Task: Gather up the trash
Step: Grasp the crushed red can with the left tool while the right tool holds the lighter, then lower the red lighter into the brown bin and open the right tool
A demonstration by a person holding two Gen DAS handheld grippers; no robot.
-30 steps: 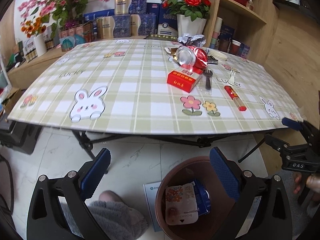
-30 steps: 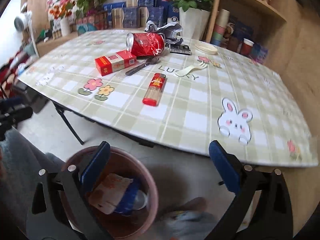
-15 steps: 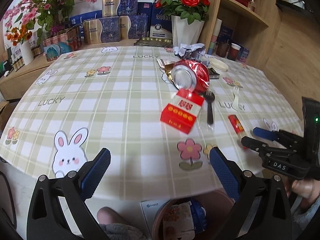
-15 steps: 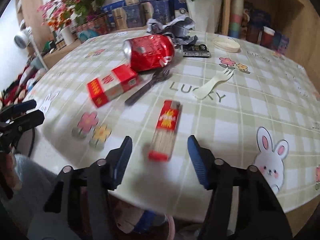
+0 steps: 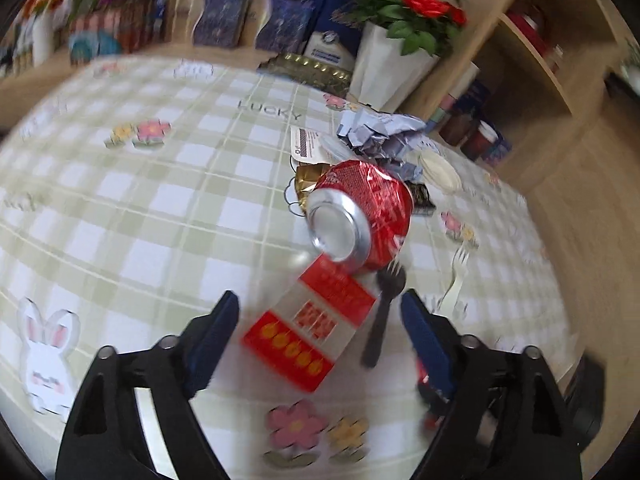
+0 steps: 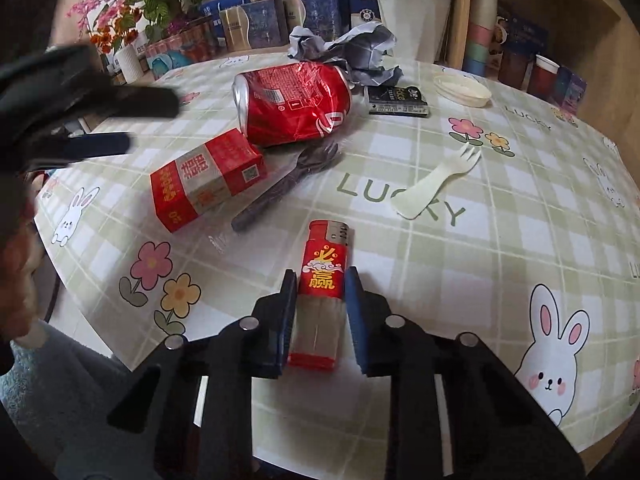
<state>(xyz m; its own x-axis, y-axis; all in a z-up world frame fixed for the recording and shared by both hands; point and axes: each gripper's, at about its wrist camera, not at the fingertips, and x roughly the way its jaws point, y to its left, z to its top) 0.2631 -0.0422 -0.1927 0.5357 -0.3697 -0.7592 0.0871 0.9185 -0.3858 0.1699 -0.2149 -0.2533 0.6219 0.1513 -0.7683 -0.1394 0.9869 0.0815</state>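
A red lighter (image 6: 323,280) lies on the checked tablecloth between the two fingers of my right gripper (image 6: 320,300); the pads sit against its sides. A red cigarette box (image 5: 310,326) (image 6: 206,178) lies in front of my open left gripper (image 5: 320,312), between its spread fingers. Behind the box lie a crushed red can (image 5: 360,216) (image 6: 292,104), a black plastic fork (image 5: 384,304) (image 6: 288,188), a white fork (image 6: 436,186) and crumpled grey paper (image 6: 344,54). The left gripper also shows blurred at the left of the right wrist view (image 6: 92,120).
A black packet (image 6: 398,100) and a white lid (image 6: 462,88) lie behind the can. A white vase of red roses (image 5: 394,60), boxes and flowers stand at the table's far edge. Wooden shelves (image 5: 540,60) with cups are on the right.
Both grippers moved forward from above the floor bin onto the table. The right gripper closed around the lighter. The left gripper came up to the cigarette box, still open.
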